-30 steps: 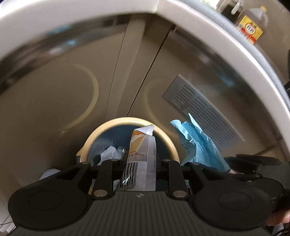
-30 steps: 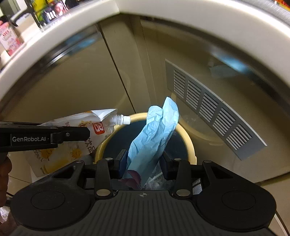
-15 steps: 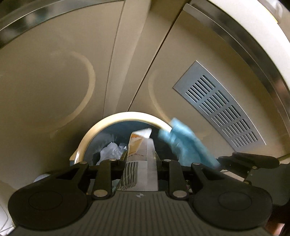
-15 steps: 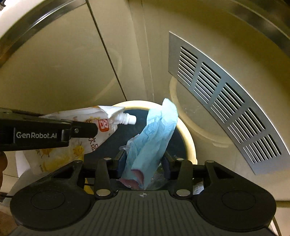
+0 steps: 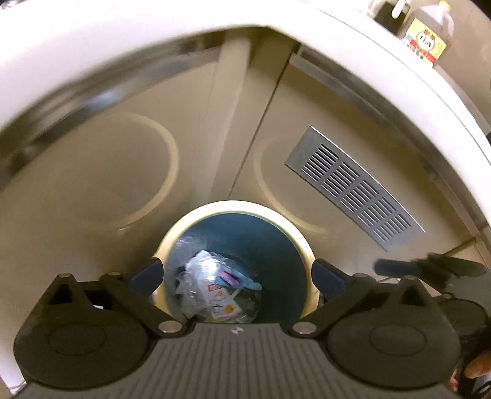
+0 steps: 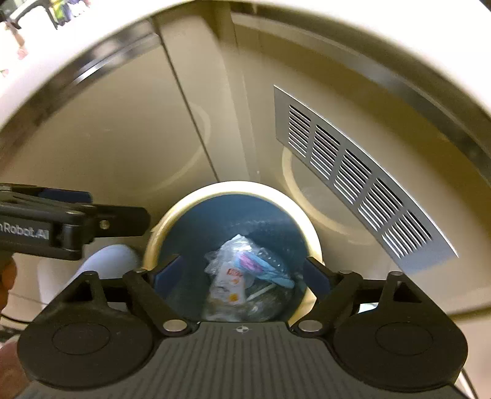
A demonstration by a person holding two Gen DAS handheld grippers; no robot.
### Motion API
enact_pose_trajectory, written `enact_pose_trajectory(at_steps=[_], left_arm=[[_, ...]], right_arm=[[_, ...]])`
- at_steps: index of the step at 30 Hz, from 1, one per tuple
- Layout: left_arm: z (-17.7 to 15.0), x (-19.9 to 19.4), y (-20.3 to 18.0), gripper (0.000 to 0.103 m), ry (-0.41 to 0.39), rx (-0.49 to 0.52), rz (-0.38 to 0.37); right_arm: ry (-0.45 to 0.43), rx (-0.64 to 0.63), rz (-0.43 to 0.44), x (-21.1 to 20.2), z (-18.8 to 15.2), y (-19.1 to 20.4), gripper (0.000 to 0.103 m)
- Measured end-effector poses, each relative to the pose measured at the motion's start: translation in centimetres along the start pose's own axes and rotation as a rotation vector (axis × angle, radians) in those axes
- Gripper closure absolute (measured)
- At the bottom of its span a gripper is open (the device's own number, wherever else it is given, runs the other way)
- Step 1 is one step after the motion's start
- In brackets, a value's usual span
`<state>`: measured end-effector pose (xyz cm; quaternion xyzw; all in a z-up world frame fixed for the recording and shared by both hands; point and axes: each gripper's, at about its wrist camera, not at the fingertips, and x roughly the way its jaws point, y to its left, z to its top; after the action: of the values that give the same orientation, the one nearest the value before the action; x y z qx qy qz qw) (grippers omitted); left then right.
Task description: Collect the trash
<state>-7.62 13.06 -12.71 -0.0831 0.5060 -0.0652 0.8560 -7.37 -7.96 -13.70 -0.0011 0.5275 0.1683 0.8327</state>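
Observation:
A round bin with a cream rim (image 5: 236, 207) and dark blue inside stands on the floor against the cabinet. Inside lie a white and orange drink pouch (image 5: 219, 299), a blue crumpled glove (image 5: 250, 284) and clear plastic wrap (image 5: 199, 265). My left gripper (image 5: 237, 276) is open and empty above the bin mouth. My right gripper (image 6: 242, 273) is open and empty above the same bin (image 6: 233, 188), with the pouch (image 6: 230, 284) and glove (image 6: 270, 270) below it. The left gripper also shows from the side in the right wrist view (image 6: 92, 221).
Beige cabinet doors (image 5: 107, 172) stand behind the bin, with a metal vent grille (image 5: 353, 187) on the right door. A white counter edge (image 5: 153, 27) runs overhead, with a bottle (image 5: 426, 33) on it. A white rounded object (image 6: 107, 261) sits left of the bin.
Both grippers opened. The pouch and the blue glove dropped into the bin. Both grippers rose a little, so the counter edge is in view again.

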Motion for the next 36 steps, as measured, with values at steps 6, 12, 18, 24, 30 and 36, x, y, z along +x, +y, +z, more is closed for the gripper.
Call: enact_pose_trajectory(at_steps=[6,12,18,24,30,36], left_arm=[[-2.6,-3.0,-1.1,0.000,-0.039,0.023,0.029],[-3.8,-5.1,-2.1,0.000,-0.079,0.055,0.044],[-4.6,-7.1,-3.1,0.000,-0.120,0.084,0.061],[-5.1,-8.7,-4.0,0.000,-0.161,0.123,0.077],[-5.4,-9.4,-4.8,0.000,-0.184,0.162,0.088],[-5.5,-9.9,-4.7,0.000,-0.198,0.161,0.096]], right_arm=[[-0.032,-0.050,0.002,-3.2,-2.3,0.7,0.012],[-0.123,-0.133,-0.038,-6.2,-3.2,1.7,0.011],[-0.191,-0.212,-0.081,-8.4,-4.4,2.4,0.008],[-0.239,-0.193,-0.104,-9.9,-4.9,1.9,0.007],[-0.262,-0.211,-0.113,-10.6,-5.2,2.3,0.006],[-0.272,-0.215,-0.118,-10.9,-5.3,2.3,0.006]])
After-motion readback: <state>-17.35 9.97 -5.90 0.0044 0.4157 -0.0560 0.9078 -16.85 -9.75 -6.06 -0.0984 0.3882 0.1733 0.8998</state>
